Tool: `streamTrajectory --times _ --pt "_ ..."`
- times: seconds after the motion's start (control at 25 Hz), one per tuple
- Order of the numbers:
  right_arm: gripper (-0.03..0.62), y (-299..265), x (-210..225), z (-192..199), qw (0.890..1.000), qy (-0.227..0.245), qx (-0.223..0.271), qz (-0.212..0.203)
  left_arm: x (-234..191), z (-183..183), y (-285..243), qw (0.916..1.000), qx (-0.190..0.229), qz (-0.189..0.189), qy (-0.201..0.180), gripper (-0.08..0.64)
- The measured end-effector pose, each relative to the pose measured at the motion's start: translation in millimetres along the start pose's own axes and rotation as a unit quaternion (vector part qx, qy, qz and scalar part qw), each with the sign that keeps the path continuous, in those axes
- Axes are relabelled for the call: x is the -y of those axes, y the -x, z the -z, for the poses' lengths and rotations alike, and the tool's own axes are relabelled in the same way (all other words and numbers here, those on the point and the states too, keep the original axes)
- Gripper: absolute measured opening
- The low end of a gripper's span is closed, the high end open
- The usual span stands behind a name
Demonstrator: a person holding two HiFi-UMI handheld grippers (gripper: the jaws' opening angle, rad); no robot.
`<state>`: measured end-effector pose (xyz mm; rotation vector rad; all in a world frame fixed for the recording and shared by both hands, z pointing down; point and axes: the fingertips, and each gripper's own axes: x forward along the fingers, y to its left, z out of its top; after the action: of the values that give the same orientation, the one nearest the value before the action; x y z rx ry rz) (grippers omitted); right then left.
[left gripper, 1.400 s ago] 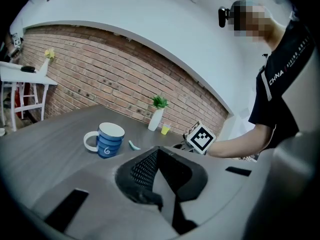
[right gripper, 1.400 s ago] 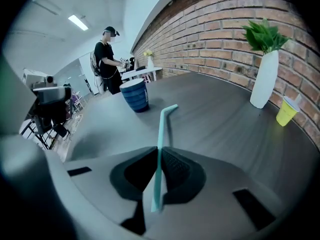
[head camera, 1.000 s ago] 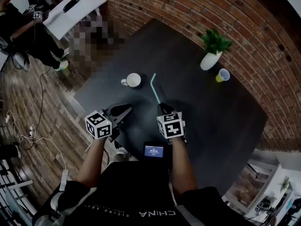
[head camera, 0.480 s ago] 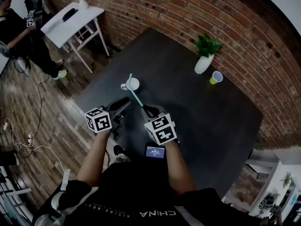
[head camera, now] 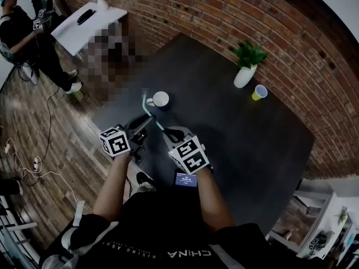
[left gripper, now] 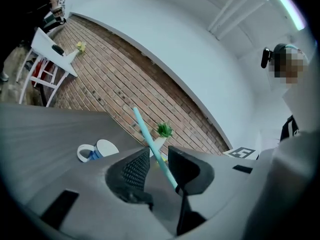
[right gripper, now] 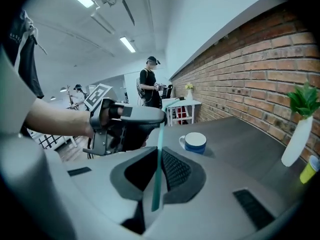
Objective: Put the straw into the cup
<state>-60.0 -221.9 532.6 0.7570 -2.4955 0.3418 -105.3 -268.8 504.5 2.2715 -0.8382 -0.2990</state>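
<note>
The left gripper [left gripper: 157,160] has its jaws spread wide, and the turquoise straw [left gripper: 146,134] slants up through the gap between them without being pinched. Just to its right, the right gripper [right gripper: 159,166] is clamped on the straw's lower end and holds it clear of the dark table [head camera: 235,133]. The straw's bent top is near the white cup [head camera: 161,98], which stands just beyond both grippers.

The dark grey surface [head camera: 235,144] lies bare across its middle and right. A white mug with a blue outside [head camera: 160,99] stands near its left edge. A white vase holding a green plant [head camera: 245,74] and a yellow cup [head camera: 258,92] stand by the red brick wall [head camera: 213,10].
</note>
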Motion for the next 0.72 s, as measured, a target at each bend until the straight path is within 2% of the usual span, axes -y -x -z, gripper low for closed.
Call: streamTrajectory --times 0.08,0.16,0.36,0.72 --pt "0.034 -0.3 -0.4 0.6 1.000 0.003 -0.001 -0.002 2.4 -2.2 0.7 1.0000 0.004 0.000 0.004 0.115" --pt "0.034 -0.8 0.2 0.2 1.000 0.006 -0.002 -0.002 2.0 -3.0 1.6 1.0000 0.006 0.000 0.003 0.073" --pt "0.035 -5.8 1.5 1.8 1.000 0.016 -0.001 0.000 7.2 -4.0 0.9 0.9999 -0.002 0.016 -0.002 0.035" --pt "0.035 1.3 4.4 -1.0 1.000 0.011 -0.001 0.007 23.0 -9.5 0.6 0.9979 -0.029 0.038 -0.044 0.028"
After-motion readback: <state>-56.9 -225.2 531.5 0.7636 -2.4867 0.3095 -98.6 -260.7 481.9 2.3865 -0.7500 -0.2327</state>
